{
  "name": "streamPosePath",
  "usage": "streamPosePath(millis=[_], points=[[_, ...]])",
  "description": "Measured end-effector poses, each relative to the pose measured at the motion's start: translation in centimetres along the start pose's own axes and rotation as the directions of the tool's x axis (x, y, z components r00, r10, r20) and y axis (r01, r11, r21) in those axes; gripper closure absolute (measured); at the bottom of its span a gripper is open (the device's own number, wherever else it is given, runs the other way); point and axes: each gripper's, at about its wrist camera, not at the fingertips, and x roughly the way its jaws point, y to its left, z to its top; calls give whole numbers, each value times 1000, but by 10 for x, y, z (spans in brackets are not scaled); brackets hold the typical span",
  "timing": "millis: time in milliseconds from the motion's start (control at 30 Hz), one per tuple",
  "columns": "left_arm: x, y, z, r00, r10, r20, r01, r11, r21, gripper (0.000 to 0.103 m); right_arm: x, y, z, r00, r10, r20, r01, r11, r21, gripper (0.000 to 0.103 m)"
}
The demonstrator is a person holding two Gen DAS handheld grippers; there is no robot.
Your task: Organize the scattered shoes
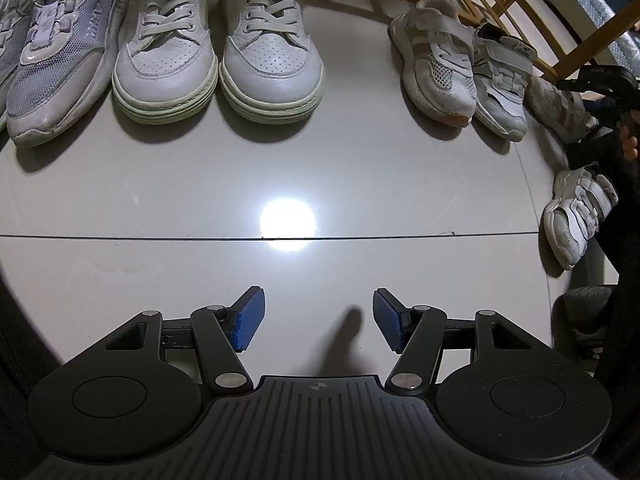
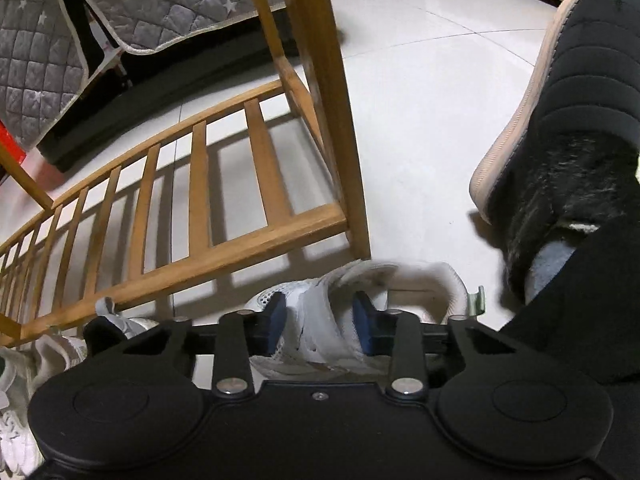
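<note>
A row of shoes stands toes toward me along the wooden rack in the left wrist view: a grey mesh sneaker [image 1: 60, 52], a pair of white sneakers [image 1: 168, 52], and small white strap shoes [image 1: 436, 64] to the right. Another small white shoe [image 1: 576, 216] lies apart at the right edge. My left gripper [image 1: 318, 320] hangs open over bare floor, nothing between its blue pads. My right gripper [image 2: 320, 326] is shut on the upper of a small white shoe [image 2: 320, 320] beside the rack's corner post; most of that shoe is hidden under the gripper.
The wooden slatted rack [image 2: 248, 248] runs left from its corner post. A person's foot in a black slipper [image 2: 580, 100] rests on the tiles at right. A grey quilted cover [image 2: 40, 60] hangs behind. More white shoes [image 2: 16, 380] lie at the lower left.
</note>
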Motion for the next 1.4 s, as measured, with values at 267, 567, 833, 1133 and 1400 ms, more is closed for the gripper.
streamPosePath(millis=[267,567,833,1133,1400], points=[[-4,3,2,1000,7,8,-7,1000,-8,42,-19,2,-2,998,36,59,-37,999,12,88],[-30,14,8,997,5,79,-3,1000,-31,42,-80,31,-4,972,194,134,-177,976,-126,88],[-58,34,20,989,24,149,-13,997,-76,41,-138,90,-58,903,430,-10,-406,843,-354,88],[-83,47,21,979,37,202,-16,995,-103,41,-128,165,-143,826,482,-291,-562,669,-487,89],[-80,49,14,983,41,180,-22,994,-106,41,-127,209,-221,773,441,-456,-630,450,-633,90]])
